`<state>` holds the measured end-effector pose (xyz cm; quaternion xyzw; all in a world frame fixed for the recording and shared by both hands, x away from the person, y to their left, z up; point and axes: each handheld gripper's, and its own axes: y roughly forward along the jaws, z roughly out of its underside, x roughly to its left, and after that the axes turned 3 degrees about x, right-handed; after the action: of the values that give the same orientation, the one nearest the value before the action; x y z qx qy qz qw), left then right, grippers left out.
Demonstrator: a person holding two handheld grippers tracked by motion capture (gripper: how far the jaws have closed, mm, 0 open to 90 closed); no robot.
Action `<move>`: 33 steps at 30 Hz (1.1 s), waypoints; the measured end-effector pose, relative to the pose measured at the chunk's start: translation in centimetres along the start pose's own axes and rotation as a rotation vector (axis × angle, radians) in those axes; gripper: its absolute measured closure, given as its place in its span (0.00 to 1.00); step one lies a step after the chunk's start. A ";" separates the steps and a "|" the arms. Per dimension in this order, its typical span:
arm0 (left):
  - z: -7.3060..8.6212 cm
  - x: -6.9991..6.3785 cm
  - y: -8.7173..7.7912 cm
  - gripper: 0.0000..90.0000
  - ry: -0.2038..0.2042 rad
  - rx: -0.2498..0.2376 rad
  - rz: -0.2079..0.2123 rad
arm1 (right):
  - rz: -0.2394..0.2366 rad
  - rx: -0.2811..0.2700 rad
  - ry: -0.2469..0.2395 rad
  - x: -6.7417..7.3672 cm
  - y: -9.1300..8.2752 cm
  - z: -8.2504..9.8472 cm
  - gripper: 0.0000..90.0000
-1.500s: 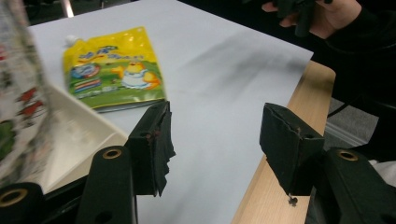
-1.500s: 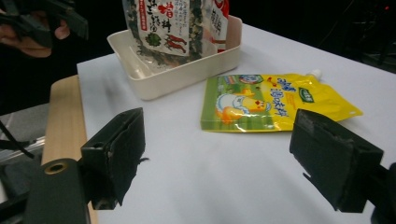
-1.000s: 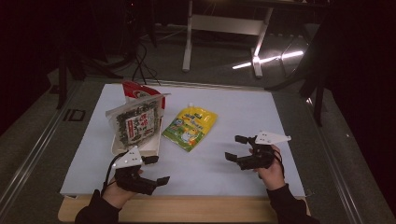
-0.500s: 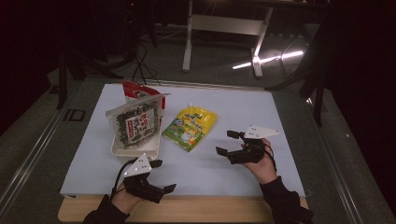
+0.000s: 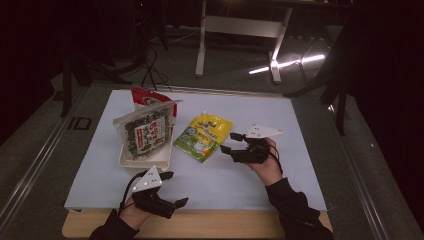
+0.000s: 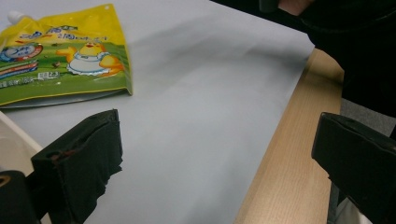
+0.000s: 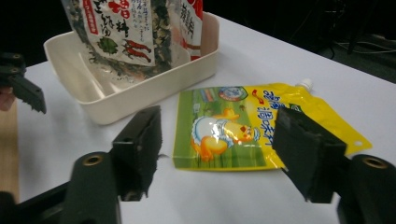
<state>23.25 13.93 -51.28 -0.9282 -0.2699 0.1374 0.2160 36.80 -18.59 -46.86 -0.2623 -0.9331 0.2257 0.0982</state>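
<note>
Yellow pouch: flat spouted refill bag, lying on the white sheet just right of the tray, spout toward the far side; nothing grips it.
Table cover: white sheet over a wooden top, largest item in view.
Tray: cream tray, holding the seaweed packet leaning upright, with a red packet behind it.
Right gripper: just beside the pouch's right edge, pointing at it; jaws have just been closing, still apart, the pouch's lower edge ahead of them, pads not on it.
Left gripper: near the table's front edge, jaws wide, nothing between them.
Handling, pouch: likely soft and pliable, glossy film probably slippery, contents liable to shift and sag when lifted; moderate weight.
Hold point: the sealed flat border at the near edge or corner, where the film is stiffest; avoid squeezing the filled middle or the small spout.
</note>
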 end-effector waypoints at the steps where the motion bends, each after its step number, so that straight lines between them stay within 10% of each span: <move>1: 0.0 0.0 0.0 0.03 0.000 0.000 0.000 | 0.000 0.000 0.000 0.0 0.0 0.0 0.38; 22: 0.1 -0.2 -0.3 0.03 0.028 -0.009 0.000 | 0.009 -0.006 0.024 -1.6 6.0 -2.6 0.46; 33: 0.4 -0.2 -0.2 0.03 0.029 -0.010 0.000 | 0.006 0.044 0.069 -3.7 10.7 -4.1 0.80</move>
<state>22.85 14.11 -51.53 -0.9313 -0.2673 0.1225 0.2152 45.96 -10.93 -48.58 -0.2702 -0.9232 0.2373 0.1353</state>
